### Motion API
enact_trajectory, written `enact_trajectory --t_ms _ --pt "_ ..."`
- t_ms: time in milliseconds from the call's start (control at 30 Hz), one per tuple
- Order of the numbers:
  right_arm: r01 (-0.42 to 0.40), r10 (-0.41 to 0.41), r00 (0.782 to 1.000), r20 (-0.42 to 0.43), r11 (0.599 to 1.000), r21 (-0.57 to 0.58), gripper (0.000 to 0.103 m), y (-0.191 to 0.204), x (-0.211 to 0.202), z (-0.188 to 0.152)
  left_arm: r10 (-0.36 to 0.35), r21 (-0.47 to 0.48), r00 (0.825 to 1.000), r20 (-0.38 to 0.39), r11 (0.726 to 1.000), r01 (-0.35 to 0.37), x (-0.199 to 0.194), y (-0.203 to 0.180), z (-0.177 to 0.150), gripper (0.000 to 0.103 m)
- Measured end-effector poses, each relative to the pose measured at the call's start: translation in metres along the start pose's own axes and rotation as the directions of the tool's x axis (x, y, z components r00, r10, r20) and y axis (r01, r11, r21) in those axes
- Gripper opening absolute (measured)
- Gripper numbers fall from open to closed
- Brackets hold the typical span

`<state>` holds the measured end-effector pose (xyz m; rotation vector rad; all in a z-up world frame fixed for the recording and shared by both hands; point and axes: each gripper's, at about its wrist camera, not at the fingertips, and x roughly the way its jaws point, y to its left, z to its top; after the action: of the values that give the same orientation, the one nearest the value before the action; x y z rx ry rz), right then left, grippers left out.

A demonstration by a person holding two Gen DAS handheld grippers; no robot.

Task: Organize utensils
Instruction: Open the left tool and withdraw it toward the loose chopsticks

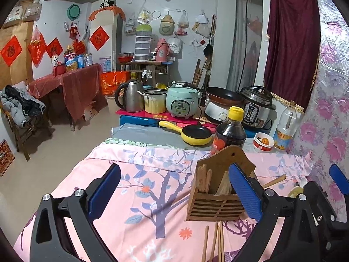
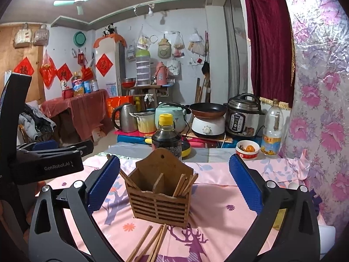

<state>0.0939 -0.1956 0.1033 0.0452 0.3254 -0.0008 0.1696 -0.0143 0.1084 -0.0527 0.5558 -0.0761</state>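
Behind wooden holder (image 2: 160,193) — soy bottle (image 2: 166,134), yellow pan (image 1: 192,133).

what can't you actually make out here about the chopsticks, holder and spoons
- Loose chopsticks: near ends cut off by the bottom edge in both wrist views.
- Wooden holder: the bottom of its compartments is hidden by its own slatted front; in the left wrist view the left hand-held gripper's finger covers its right side.
- Spoons: left wrist view only, mostly hidden behind the right hand-held gripper; count unclear.
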Motion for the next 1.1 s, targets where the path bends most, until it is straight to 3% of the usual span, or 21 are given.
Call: enact_trajectory --t_ms 400,533,667,800,900,1000,1100 --pt "0.063 -0.062 0.998 0.021 0.998 -0.02 0.097 -0.005 -0.053 -0.008 0.029 -0.013 0.999 0.027 1.0 -0.029 -0.04 0.01 -0.016 0.097" --pt "0.035 -0.035 0.999 -0.002 0.999 -0.018 0.097 -0.007 -0.067 -0.021 0.054 0.028 0.998 0.028 0.998 -0.055 -0.046 0.015 -0.052 0.097" --pt "0.001 -0.002 0.997 -0.078 1.0 -0.018 0.097 -0.015 -0.065 -0.068 0.065 0.08 0.993 -0.097 0.995 -0.058 -0.022 0.023 -0.098 0.097" --pt "0.001 -0.006 0.972 -0.235 1.0 -0.023 0.097 -0.028 -0.046 -0.114 0.059 0.15 0.964 -0.259 0.989 -0.02 0.005 0.02 -0.138 0.097" --pt "-0.002 0.01 0.942 -0.334 1.0 0.024 0.097 -0.037 -0.032 -0.125 0.033 0.17 0.947 -0.319 0.985 0.022 0.013 0.016 -0.153 0.097" --pt "-0.011 0.043 0.935 -0.351 0.996 0.092 0.097 -0.046 -0.031 -0.125 0.021 0.211 0.933 -0.36 0.976 0.059 0.021 0.004 -0.165 0.097" --pt "-0.004 0.052 0.93 -0.363 0.991 0.13 0.097 -0.051 -0.031 -0.128 0.042 0.271 0.93 -0.366 0.961 0.063 0.025 -0.009 -0.175 0.097"
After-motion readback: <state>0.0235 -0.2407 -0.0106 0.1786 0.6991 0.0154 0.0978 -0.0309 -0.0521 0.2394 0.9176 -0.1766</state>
